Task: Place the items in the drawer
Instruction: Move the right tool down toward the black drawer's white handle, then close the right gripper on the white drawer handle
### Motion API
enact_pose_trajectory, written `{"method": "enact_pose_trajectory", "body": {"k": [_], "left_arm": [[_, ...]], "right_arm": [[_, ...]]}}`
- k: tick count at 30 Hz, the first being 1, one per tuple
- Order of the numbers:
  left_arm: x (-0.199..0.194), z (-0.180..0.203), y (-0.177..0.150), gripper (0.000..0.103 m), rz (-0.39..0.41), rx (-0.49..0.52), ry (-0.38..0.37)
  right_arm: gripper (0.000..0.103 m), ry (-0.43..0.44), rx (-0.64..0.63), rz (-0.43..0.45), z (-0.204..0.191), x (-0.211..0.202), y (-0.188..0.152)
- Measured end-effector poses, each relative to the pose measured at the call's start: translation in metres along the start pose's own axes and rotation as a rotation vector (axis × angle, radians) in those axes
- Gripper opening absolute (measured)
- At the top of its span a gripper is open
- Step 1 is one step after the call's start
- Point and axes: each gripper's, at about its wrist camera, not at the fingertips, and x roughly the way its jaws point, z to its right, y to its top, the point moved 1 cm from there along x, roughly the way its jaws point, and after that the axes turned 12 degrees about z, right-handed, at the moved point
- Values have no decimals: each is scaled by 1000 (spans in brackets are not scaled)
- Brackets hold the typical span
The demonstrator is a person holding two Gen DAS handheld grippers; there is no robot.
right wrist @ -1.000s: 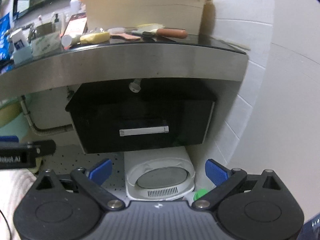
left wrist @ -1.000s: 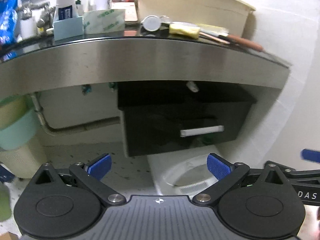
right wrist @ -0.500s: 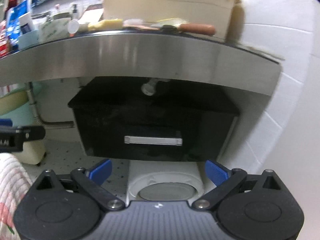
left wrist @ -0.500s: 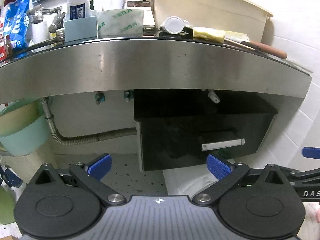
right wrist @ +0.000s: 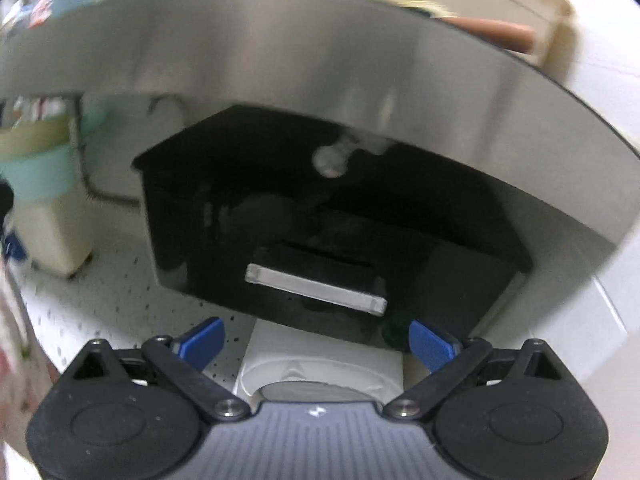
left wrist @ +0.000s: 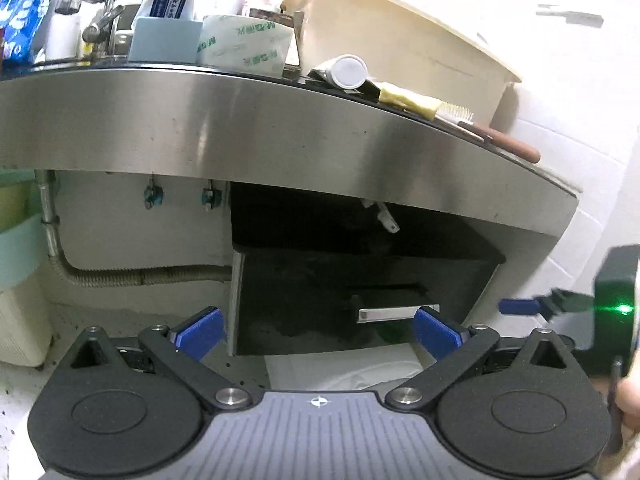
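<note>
Both grippers empty, jaws apart | drawer (right wrist: 320,240) shut, under desk (left wrist: 280,128) | handle (right wrist: 316,289) long axis horiz., dead ahead of R gripper (right wrist: 316,342), between & just above jaw tips | L gripper (left wrist: 318,332) farther, handle off to its R | R nearer, likely does pull | items atop desk

- Drawer (left wrist: 360,300): glossy black box unit mounted under the steel-fronted counter (left wrist: 280,128), against the tiled wall on the right. Front panel closed.
- Handle (right wrist: 316,289): flat silver bar, horizontal, centred low on the drawer front.
- Items: a capped white tube (left wrist: 344,73), a yellow block (left wrist: 408,100) and a brown-handled brush (left wrist: 496,140) lie on the counter top above the drawer.
</note>
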Motion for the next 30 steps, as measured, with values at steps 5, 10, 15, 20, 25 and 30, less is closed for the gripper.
{"method": "enact_pose_trajectory", "body": {"k": [5, 10, 15, 20, 25, 30], "left_arm": [[-2, -6, -2, 103, -9, 1, 8], [-5, -7, -4, 103, -11, 20, 12], [-5, -8, -6, 103, -28, 21, 14], [-7, -7, -2, 103, -9, 46, 4], [-7, -6, -3, 103, 0, 60, -1], [-6, -5, -5, 103, -7, 58, 1]], "right_arm": [[99, 99, -201, 4, -7, 36, -1], [99, 150, -463, -54, -18, 82, -6], [99, 208, -659, -111, -31, 123, -13], [100, 252, -786, -151, -39, 145, -22], [100, 305, -853, -198, -46, 152, -32], [103, 333, -879, -223, -51, 160, -36]]}}
